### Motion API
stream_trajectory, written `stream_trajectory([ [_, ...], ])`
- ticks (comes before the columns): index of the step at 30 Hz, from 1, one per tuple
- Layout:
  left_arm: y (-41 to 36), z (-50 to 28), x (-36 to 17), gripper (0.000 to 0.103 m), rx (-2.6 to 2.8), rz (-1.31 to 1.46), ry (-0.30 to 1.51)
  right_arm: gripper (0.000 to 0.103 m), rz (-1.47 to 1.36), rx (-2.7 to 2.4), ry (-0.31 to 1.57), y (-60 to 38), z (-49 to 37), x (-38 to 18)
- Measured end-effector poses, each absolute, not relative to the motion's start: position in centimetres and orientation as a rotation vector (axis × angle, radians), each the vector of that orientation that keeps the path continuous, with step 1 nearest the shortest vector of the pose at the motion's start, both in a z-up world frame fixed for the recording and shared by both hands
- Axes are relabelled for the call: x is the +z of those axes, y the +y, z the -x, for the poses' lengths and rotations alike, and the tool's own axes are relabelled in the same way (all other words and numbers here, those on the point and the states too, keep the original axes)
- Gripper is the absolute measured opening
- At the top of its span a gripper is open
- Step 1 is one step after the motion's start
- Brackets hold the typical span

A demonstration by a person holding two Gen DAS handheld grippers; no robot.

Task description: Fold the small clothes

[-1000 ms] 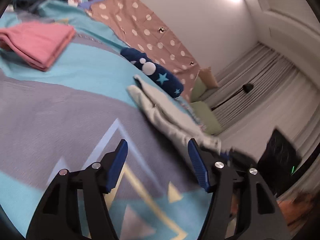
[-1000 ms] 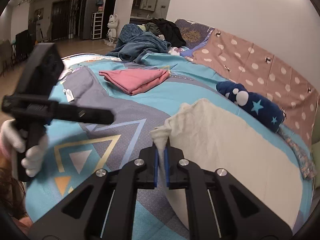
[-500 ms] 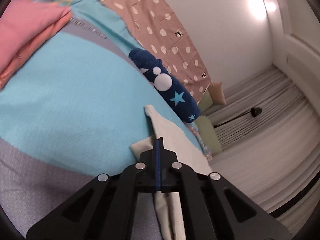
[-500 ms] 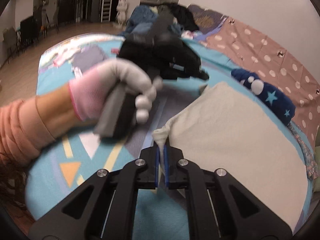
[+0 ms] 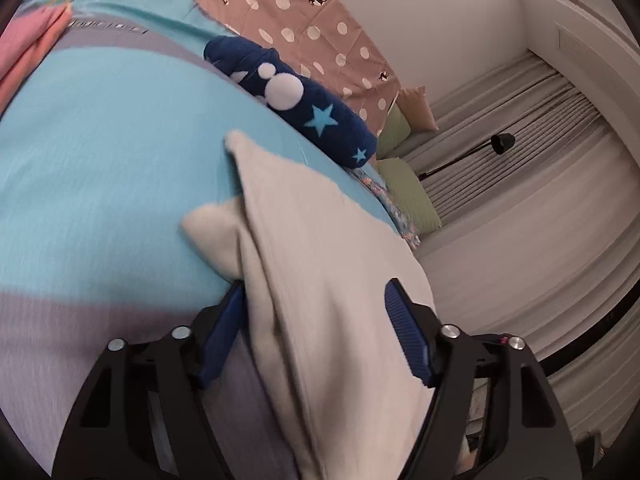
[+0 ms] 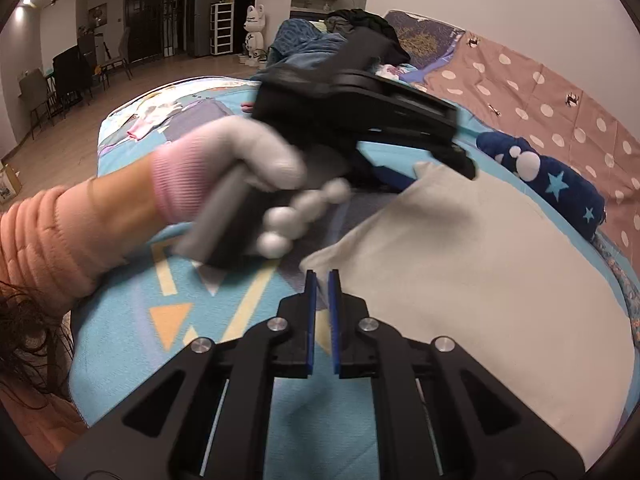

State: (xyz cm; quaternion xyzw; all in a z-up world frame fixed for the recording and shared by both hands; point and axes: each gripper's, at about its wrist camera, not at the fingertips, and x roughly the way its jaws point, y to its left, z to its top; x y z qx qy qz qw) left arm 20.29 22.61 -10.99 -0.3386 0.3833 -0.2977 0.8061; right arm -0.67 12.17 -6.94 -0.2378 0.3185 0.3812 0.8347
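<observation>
- While the left gripper (image 5: pixel 316 332) has just been opening, its jaws stand apart astride the cream cloth (image 5: pixel 320 264) without pressing it; a careless pull could drag the fold askew.
- The right gripper (image 6: pixel 322 280) is closed; whether it pinches the cloth's near corner is unclear, so that corner may slip.
- The cloth lies toward the bed's (image 5: pixel 100 152) far edge, beside the navy cushion (image 5: pixel 296 100).

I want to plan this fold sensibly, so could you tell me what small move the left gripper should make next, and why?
Probably close the left gripper on the cream garment. Its jaws have just been opening and now straddle the cloth without pinching it, while the right gripper is shut on a corner; folding likely needs both holds.
</observation>
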Motion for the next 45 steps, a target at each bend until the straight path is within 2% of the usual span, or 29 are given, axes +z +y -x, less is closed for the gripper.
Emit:
stream_trajectory([
  [1,22.8,-21.0,-11.1,0.041,-0.624,0.742,0.807,0.004,0.509,0.805,0.665,12.3,1.0,-6.8],
  [2,23.1,-21.9,-11.4,0.019,-0.614,0.779,0.797,0.004,0.516,0.798,0.655,12.4,1.2,-6.7],
  [3,23.7,-22.2,-11.8,0.012,-0.603,0.821,0.775,0.004,0.529,0.781,0.639,12.2,1.5,-6.4],
  [4,24.4,-22.2,-12.3,0.013,-0.591,0.87,0.752,0.008,0.537,0.774,0.631,12.1,1.7,-6.3],
  [7,26.2,-21.1,-12.9,0.013,-0.593,0.963,0.718,0.053,0.596,0.71,0.597,10.9,2.1,-6.4],
  [8,26.4,-20.8,-12.8,0.018,-0.595,0.962,0.713,0.056,0.621,0.69,0.598,10.5,2.1,-6.8],
  [9,26.4,-20.5,-12.6,0.032,-0.593,0.945,0.721,0.056,0.661,0.666,0.616,10.2,1.9,-7.3],
  [10,26.1,-20.4,-12.4,0.039,-0.584,0.914,0.742,0.057,0.686,0.651,0.63,10.0,1.9,-7.8],
  [14,24.8,-19.0,-11.2,0.059,-0.58,0.772,0.779,0.062,0.722,0.614,0.637,9.5,1.8,-9.1],
  [17,23.8,-18.5,-11.0,0.067,-0.619,0.703,0.81,0.067,0.728,0.586,0.645,10.1,0.9,-9.4],
  [25,21.8,-21.3,-11.4,0.07,-0.689,0.651,0.87,0.066,0.807,0.499,0.571,14.0,-1.3,-10.7],
  [31,19.8,-23.9,-11.3,0.07,-0.7,0.599,0.863,0.064,0.72,0.487,0.616,14.2,-3.7,-10.7],
  [34,20.1,-24.1,-11.4,0.069,-0.712,0.625,0.84,0.051,0.709,0.502,0.622,14.3,-3.9,-10.9],
  [37,21.0,-23.9,-11.8,0.06,-0.706,0.679,0.822,0.044,0.72,0.506,0.611,14.6,-3.6,-11.1],
  [39,21.5,-23.9,-12.1,0.049,-0.684,0.708,0.824,0.041,0.717,0.509,0.61,14.5,-3.7,-11.1],
  [45,21.9,-24.0,-12.6,0.028,-0.647,0.735,0.84,0.03,0.658,0.513,0.636,13.9,-4.1,-10.7],
])
